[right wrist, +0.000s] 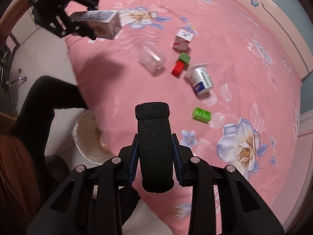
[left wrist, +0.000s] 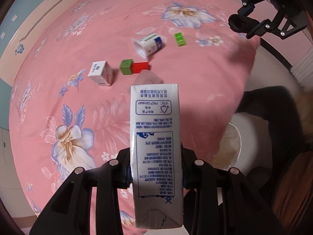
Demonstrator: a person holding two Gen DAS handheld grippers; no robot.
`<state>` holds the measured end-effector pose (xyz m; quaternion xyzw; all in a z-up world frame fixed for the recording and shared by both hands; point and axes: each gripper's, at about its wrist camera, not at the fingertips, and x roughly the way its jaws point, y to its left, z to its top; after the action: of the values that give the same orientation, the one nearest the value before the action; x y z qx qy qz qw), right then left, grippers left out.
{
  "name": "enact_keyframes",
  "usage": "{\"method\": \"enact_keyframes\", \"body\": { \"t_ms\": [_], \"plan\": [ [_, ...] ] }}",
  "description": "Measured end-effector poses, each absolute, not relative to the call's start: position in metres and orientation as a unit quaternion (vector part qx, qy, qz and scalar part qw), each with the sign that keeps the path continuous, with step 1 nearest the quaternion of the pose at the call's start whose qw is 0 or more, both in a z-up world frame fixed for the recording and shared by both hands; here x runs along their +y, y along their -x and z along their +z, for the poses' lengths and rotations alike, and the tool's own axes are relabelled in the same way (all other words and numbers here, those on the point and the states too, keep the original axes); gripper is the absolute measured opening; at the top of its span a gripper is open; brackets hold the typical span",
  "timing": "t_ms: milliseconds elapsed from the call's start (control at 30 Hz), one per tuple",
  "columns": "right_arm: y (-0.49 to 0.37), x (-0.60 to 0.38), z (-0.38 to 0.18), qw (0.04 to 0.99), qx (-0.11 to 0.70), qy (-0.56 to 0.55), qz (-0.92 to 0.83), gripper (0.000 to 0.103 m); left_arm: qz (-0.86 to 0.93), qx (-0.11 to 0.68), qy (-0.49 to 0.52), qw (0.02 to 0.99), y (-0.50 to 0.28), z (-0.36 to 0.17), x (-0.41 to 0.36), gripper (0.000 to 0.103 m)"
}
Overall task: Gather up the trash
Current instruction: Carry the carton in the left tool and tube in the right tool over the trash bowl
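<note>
My left gripper [left wrist: 156, 178] is shut on a white milk carton [left wrist: 155, 146] with blue print and holds it above the pink floral bed [left wrist: 78, 101]; the carton also shows in the right wrist view [right wrist: 101, 22]. My right gripper [right wrist: 155, 152] is shut on a black foam cylinder [right wrist: 154, 146], also visible in the left wrist view [left wrist: 241, 23]. On the bed lie a white yogurt cup [left wrist: 149, 44] on its side, a small white and red box [left wrist: 101, 73] and a clear plastic cup [right wrist: 151, 59]. A white trash bin [right wrist: 88, 137] with a liner stands on the floor beside the bed.
Toy bricks lie on the bed: a green and red pair [left wrist: 135, 67] and a lone green brick [left wrist: 180, 39]. A person's dark-clothed leg [right wrist: 45, 101] is beside the bin. The headboard [right wrist: 273, 19] lies at the far side.
</note>
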<state>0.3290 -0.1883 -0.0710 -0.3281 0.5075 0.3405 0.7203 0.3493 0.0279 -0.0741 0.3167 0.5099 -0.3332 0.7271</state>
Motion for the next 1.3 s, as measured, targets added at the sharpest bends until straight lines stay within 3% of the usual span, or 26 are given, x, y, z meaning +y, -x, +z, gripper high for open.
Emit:
{"method": "enact_keyframes", "body": {
  "t_ms": [600, 1300],
  "plan": [
    [-0.222, -0.152, -0.093, 0.694, 0.488, 0.351, 0.395, 0.032, -0.393, 0.491, -0.334, 0.702, -0.246, -0.095, -0.009, 0.038],
    [-0.182, -0.112, -0.195, 0.645, 0.519, 0.342, 0.445, 0.032, -0.42, 0.53, -0.299, 0.673, -0.211, -0.185, -0.016, 0.038]
  ]
}}
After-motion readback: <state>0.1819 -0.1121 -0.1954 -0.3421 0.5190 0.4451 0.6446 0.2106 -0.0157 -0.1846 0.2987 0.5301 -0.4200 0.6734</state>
